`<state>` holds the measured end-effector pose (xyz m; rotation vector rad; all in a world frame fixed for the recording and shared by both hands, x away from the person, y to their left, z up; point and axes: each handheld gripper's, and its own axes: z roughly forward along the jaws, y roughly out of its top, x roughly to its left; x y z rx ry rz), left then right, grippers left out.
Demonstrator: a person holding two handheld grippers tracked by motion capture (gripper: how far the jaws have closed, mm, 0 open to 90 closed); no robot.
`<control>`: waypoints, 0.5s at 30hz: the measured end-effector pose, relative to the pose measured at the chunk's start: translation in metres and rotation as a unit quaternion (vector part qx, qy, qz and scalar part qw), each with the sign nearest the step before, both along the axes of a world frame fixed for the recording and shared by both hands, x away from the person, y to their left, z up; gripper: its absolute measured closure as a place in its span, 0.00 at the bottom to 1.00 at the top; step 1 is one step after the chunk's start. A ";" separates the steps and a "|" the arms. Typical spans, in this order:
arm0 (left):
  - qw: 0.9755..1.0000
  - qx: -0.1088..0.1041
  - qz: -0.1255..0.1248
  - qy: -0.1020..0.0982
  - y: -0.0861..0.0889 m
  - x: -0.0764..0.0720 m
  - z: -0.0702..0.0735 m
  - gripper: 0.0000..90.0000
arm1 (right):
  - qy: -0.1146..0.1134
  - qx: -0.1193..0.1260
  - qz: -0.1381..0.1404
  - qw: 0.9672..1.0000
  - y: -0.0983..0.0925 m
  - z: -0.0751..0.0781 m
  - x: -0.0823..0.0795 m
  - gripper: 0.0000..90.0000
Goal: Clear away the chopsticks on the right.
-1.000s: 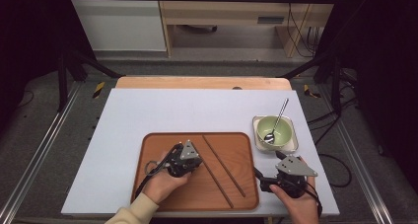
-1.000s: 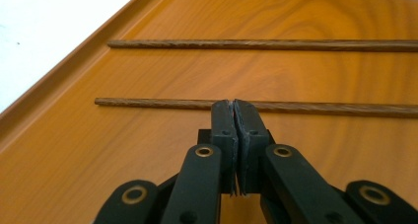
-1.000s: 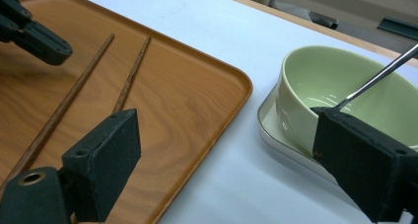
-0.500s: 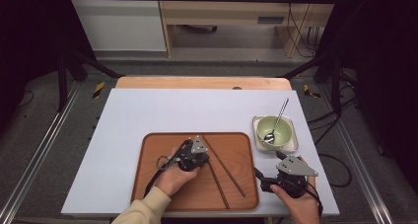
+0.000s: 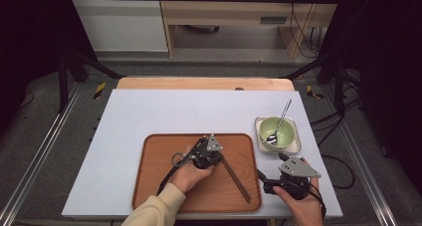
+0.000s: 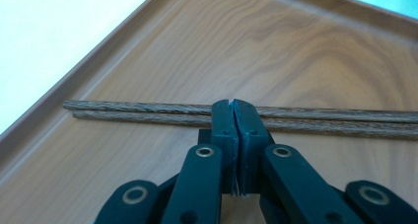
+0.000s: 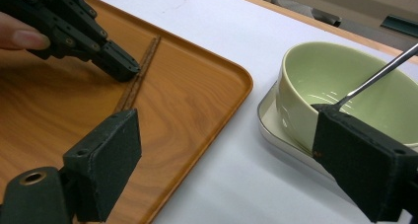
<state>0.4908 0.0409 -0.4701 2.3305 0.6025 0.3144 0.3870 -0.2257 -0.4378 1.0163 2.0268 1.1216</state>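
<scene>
Two dark wooden chopsticks (image 5: 238, 178) lie side by side on the brown wooden tray (image 5: 149, 186). My left gripper (image 5: 221, 156) is low over the tray, its jaws pressed shut with nothing between them. In the left gripper view its tips (image 6: 234, 105) sit right against the chopsticks (image 6: 138, 111), which run across behind them. My right gripper (image 5: 271, 166) rests open at the table's front right, just off the tray's right edge. In the right gripper view its wide-apart jaws (image 7: 231, 155) frame the tray corner (image 7: 197, 100), with the left gripper (image 7: 123, 68) and the chopsticks (image 7: 143, 66) beyond.
A pale green bowl (image 5: 276, 132) with a metal spoon (image 5: 281, 119) leaning in it stands on a small white square dish (image 5: 296, 147), right of the tray. The white table top (image 5: 174, 111) stretches behind the tray. Cables trail off the right side.
My left gripper has slid to the right across the tray up to the chopsticks. The chopsticks, apart and splayed before, now lie close together. The right gripper has stayed put.
</scene>
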 end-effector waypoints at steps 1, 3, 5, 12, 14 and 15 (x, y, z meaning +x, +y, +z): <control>1.000 0.002 -0.002 -0.002 -0.002 0.000 0.000 0.98 | 0.000 0.000 0.000 1.000 0.000 0.000 0.000 0.13; 1.000 0.004 -0.009 -0.002 -0.006 0.001 0.000 0.98 | 0.001 0.000 0.000 1.000 0.000 0.000 0.000 0.13; 1.000 0.004 -0.015 -0.002 -0.010 0.002 0.000 0.98 | 0.002 0.000 -0.001 1.000 0.000 0.000 0.000 0.13; 0.999 -0.001 -0.038 0.000 -0.026 0.002 0.000 0.99 | 0.002 0.002 -0.003 1.000 -0.001 0.000 0.001 0.13; 0.999 -0.003 -0.043 0.001 -0.030 0.002 0.000 0.99 | 0.002 0.003 -0.003 1.000 -0.002 0.000 0.001 0.13; 0.999 0.001 -0.046 0.000 -0.034 0.002 0.000 0.99 | 0.002 0.003 -0.004 1.000 -0.002 0.000 0.001 0.13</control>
